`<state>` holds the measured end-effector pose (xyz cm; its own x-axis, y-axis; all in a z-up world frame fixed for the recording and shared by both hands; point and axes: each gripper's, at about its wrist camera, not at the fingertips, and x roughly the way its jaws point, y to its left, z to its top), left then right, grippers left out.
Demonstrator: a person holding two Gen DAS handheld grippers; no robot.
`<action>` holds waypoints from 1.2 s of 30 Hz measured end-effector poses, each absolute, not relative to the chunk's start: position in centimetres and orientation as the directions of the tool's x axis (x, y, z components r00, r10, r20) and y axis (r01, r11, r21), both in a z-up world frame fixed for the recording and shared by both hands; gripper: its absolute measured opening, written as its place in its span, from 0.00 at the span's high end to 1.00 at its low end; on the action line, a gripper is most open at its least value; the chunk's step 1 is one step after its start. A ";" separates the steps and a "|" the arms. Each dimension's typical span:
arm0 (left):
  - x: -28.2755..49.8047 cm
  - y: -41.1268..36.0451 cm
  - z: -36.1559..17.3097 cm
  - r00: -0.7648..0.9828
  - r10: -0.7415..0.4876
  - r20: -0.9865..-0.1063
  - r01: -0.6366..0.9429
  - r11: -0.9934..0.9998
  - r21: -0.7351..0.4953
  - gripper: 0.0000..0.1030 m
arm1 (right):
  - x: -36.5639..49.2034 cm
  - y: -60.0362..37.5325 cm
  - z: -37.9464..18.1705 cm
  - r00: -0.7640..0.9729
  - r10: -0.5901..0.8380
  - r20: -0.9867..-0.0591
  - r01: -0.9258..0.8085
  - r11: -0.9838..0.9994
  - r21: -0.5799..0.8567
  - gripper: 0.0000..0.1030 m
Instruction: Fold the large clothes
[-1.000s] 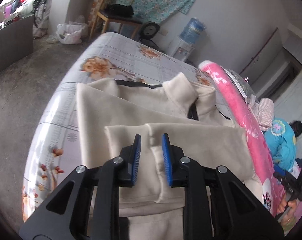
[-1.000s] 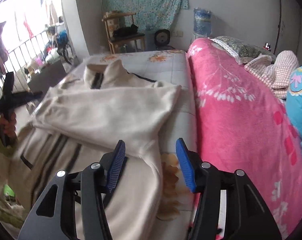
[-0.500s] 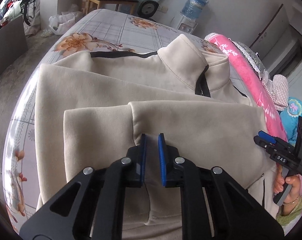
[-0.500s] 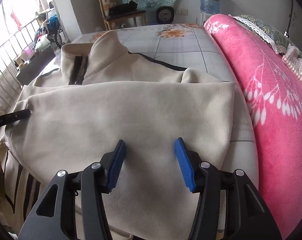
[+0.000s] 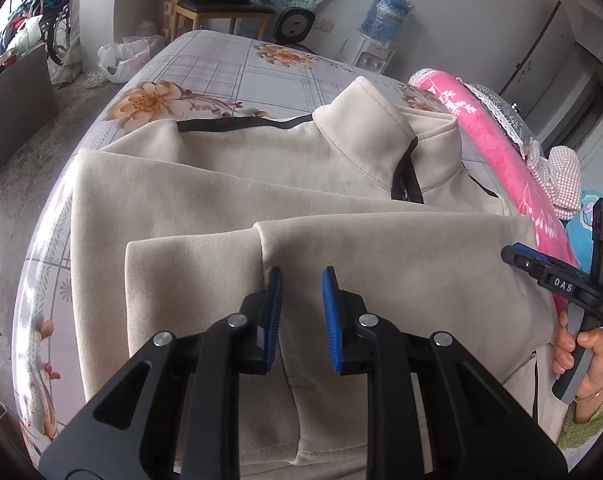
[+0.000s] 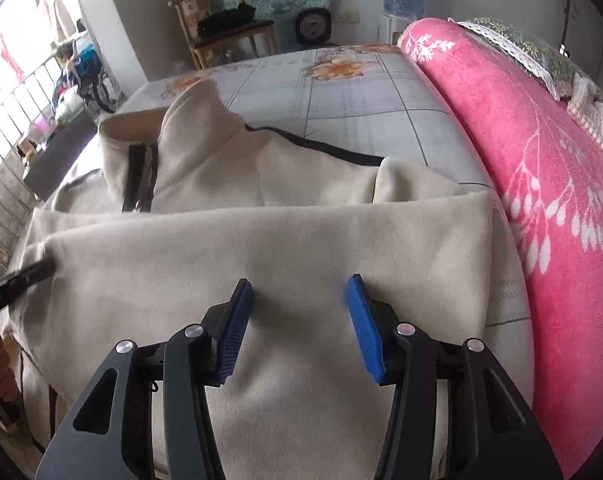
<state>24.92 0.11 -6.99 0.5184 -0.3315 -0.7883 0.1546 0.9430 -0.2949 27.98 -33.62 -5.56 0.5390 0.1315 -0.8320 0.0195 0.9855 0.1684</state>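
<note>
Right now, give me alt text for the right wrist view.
A cream jacket lies folded on a floral bedsheet, the right gripper open just above it. A pink blanket runs along the right.

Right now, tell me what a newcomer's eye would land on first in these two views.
First, the big cream jacket spread over the floral bed sheet, sleeves folded across its chest and its collar standing at the far end. Next, the bright pink blanket along the bed's right side. Nearest, the left gripper, its jaws opening, and the open right gripper hover over the folded fabric, nothing pinched.
</note>
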 end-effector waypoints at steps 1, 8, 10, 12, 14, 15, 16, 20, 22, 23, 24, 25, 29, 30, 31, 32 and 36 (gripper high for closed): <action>24.7 0.1 -6.8 0.519 -0.329 -0.789 0.155 0.944 -0.292 0.81 | 28.2 -33.9 -5.4 0.529 0.133 -0.838 0.042 0.982 0.182 0.58; 20.7 0.2 -5.1 0.509 -0.316 -0.801 0.238 0.946 -0.222 0.66 | 22.8 -31.2 -1.7 0.571 0.142 -0.808 -0.025 0.987 0.156 0.57; 19.9 0.2 -6.2 0.493 -0.262 -0.830 0.227 0.959 -0.168 0.65 | 20.5 -30.4 -1.8 0.574 0.148 -0.806 -0.061 0.989 0.138 0.52; 19.4 0.8 -6.7 0.510 -0.258 -0.820 0.220 0.961 -0.166 0.65 | 19.5 -29.9 -3.4 0.541 0.118 -0.833 -0.070 0.993 0.095 0.50; 19.5 1.1 -6.6 0.505 -0.260 -0.823 0.199 0.963 -0.183 0.65 | 19.1 -29.9 -5.4 0.505 0.082 -0.859 -0.048 0.997 0.067 0.48; 19.4 1.3 -6.4 0.505 -0.251 -0.826 0.186 0.966 -0.180 0.65 | 18.7 -30.1 -5.1 0.510 0.081 -0.856 -0.033 0.997 0.075 0.48; 19.2 1.4 -6.0 0.510 -0.241 -0.826 0.180 0.969 -0.172 0.65 | 18.4 -30.0 -4.7 0.493 0.067 -0.867 -0.012 0.997 0.070 0.48; 16.8 1.9 -4.1 0.530 -0.213 -0.821 0.180 0.974 -0.137 0.54 | 15.5 -29.2 -2.0 0.545 0.095 -0.833 -0.007 0.994 0.109 0.41; 15.2 2.0 -3.6 0.528 -0.193 -0.827 0.183 0.977 -0.111 0.47 | 13.8 -28.4 -1.1 0.563 0.104 -0.820 -0.019 0.993 0.113 0.31; 14.4 2.1 -3.5 0.522 -0.184 -0.833 0.185 0.978 -0.100 0.45 | 13.1 -27.9 -0.9 0.565 0.113 -0.818 -0.030 0.993 0.117 0.30; 13.5 2.1 -3.5 0.512 -0.176 -0.841 0.187 0.978 -0.091 0.41 | 12.4 -27.4 -0.7 0.564 0.127 -0.816 -0.041 0.991 0.126 0.28; 12.7 2.2 -3.5 0.503 -0.174 -0.847 0.190 0.978 -0.088 0.38 | 11.6 -27.0 -0.5 0.564 0.140 -0.814 -0.049 0.989 0.137 0.26; 9.0 2.6 -3.8 0.485 -0.154 -0.861 0.197 0.978 -0.064 0.29 | 9.1 -25.7 -0.4 0.552 0.173 -0.816 -0.077 0.985 0.158 0.20; 8.1 2.6 -4.0 0.485 -0.146 -0.862 0.197 0.979 -0.055 0.28 | 8.5 -25.5 -0.5 0.547 0.175 -0.819 -0.078 0.984 0.158 0.20; 7.2 2.8 -4.2 0.483 -0.138 -0.865 0.194 0.980 -0.048 0.26 | 7.9 -25.4 -0.7 0.542 0.177 -0.822 -0.078 0.984 0.160 0.19; 6.5 2.9 -4.4 0.481 -0.129 -0.867 0.189 0.981 -0.041 0.25 | 7.3 -25.3 -0.9 0.535 0.175 -0.826 -0.077 0.984 0.159 0.19; 4.1 3.3 -5.3 0.474 -0.096 -0.875 0.169 0.985 -0.016 0.22 | 4.9 -25.0 -2.0 0.507 0.162 -0.847 -0.072 0.987 0.146 0.18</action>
